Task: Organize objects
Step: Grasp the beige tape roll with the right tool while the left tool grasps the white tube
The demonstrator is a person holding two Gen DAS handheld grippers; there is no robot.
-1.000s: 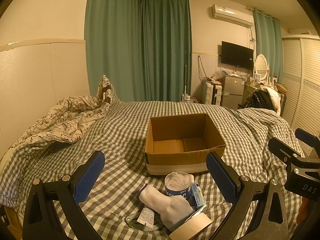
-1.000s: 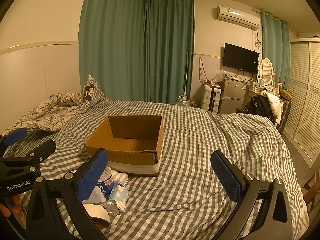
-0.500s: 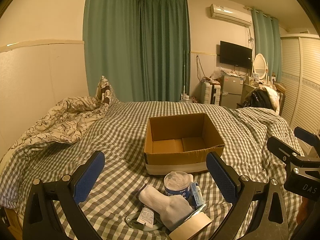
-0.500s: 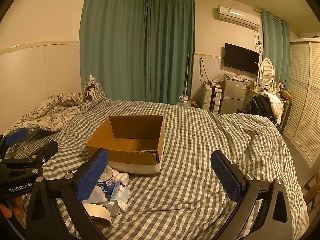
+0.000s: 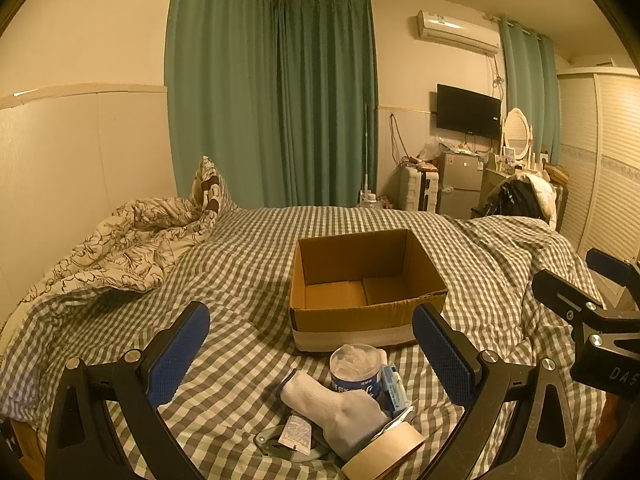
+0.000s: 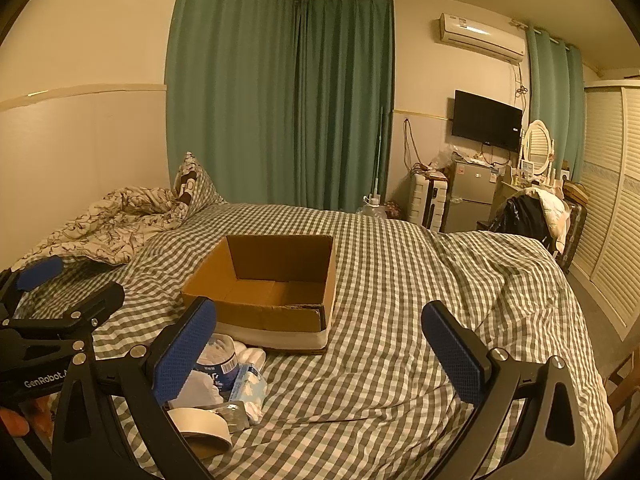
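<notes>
both grippers unmoved, fingers (image 5: 442, 354) spread.

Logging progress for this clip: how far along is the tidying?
Nothing is packed yet: the cardboard box is empty. Nothing is in hand; the left hand-held gripper and right hand-held gripper are both open. Left to do: the white sock, blue tub and tape roll lie piled before the box.

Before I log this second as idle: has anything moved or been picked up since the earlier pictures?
Nothing visibly changed. Both tools, left and right, are open and empty as before; the open brown cardboard box is empty, and the white sock with its pile lies in front of it.
</notes>
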